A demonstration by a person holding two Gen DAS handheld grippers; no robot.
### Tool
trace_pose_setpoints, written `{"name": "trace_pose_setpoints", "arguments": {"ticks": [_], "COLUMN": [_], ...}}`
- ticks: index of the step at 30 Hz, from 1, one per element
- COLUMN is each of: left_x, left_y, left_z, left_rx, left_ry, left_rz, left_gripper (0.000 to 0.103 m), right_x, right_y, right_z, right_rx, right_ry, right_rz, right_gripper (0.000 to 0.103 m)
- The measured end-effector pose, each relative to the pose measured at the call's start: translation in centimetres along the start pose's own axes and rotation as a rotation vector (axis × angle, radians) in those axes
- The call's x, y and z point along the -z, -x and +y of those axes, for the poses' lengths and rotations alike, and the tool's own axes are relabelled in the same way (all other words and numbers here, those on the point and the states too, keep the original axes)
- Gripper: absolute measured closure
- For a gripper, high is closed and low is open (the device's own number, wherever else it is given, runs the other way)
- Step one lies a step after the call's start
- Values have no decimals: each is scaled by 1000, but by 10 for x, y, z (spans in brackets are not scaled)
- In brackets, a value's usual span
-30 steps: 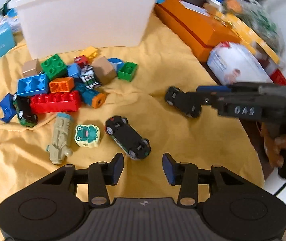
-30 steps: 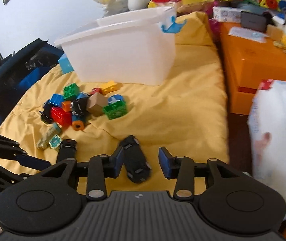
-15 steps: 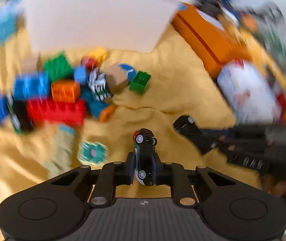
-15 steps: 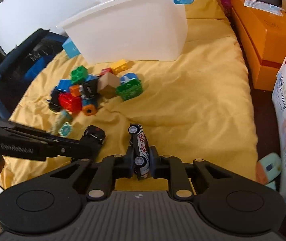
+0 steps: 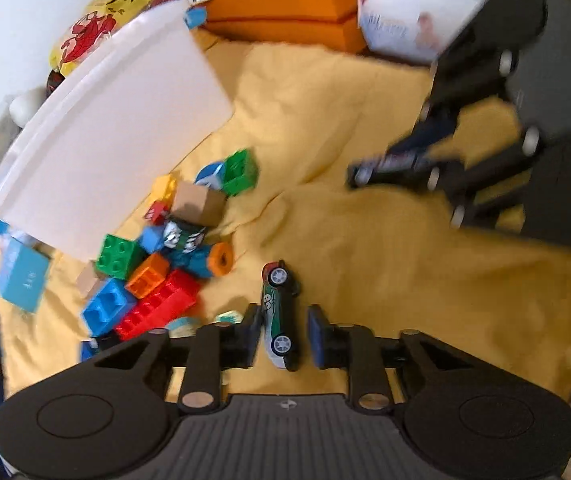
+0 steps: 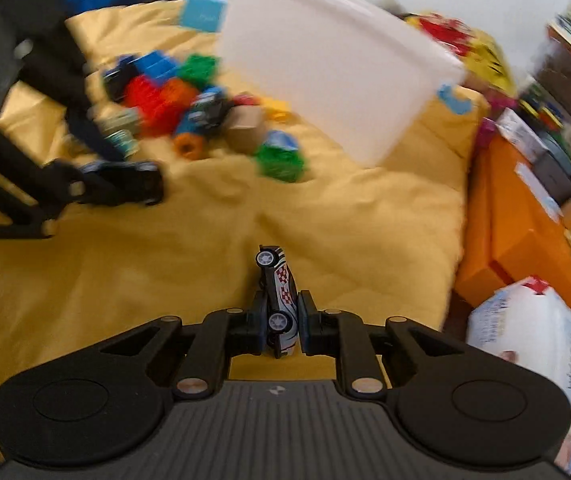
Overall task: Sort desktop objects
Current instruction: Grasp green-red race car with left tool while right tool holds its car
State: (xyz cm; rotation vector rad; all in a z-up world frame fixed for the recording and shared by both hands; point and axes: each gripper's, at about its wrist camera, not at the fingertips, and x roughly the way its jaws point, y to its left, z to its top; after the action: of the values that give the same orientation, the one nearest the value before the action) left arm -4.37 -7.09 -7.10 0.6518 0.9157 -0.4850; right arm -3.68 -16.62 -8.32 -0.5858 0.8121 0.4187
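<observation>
Left gripper: carrying the green toy car on its side; left pad touching, a gap showing at the right pad, so hold possibly loose.
Right gripper: clamped narrow on the checkered toy car, lifted above the yellow cloth.
White bin: near the far edge of the cloth, interior hidden from both views.
Done: two cars picked up, one per gripper; neither yet at the bin.
Left: block pile lying unsorted just beside the bin; likely most of the sorting ahead.
Blur: heavy in both views, small pieces hard to count.
</observation>
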Motion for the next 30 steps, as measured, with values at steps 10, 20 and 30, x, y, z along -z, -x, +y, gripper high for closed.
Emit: {"name": "trace_pose_setpoints", "arguments": {"ticks": [10,20,30], "left_x": [15,16,23], "left_y": [12,6,-16], "left_z": [-10,24,27], "left_rx": [221,174,215], "left_ry": [141,282,281], "left_rz": [-66,-90,-61], "left_gripper": [62,53,70], "right_x": [6,4,10], "right_y": [21,23,-2], "right_z": [-11,-25,-21], "right_rx": [-182,-187,-210], "right_ry": [-145,-285,-311], "right_rz": [-55,-68,-8], "right_gripper": [74,57,70]}}
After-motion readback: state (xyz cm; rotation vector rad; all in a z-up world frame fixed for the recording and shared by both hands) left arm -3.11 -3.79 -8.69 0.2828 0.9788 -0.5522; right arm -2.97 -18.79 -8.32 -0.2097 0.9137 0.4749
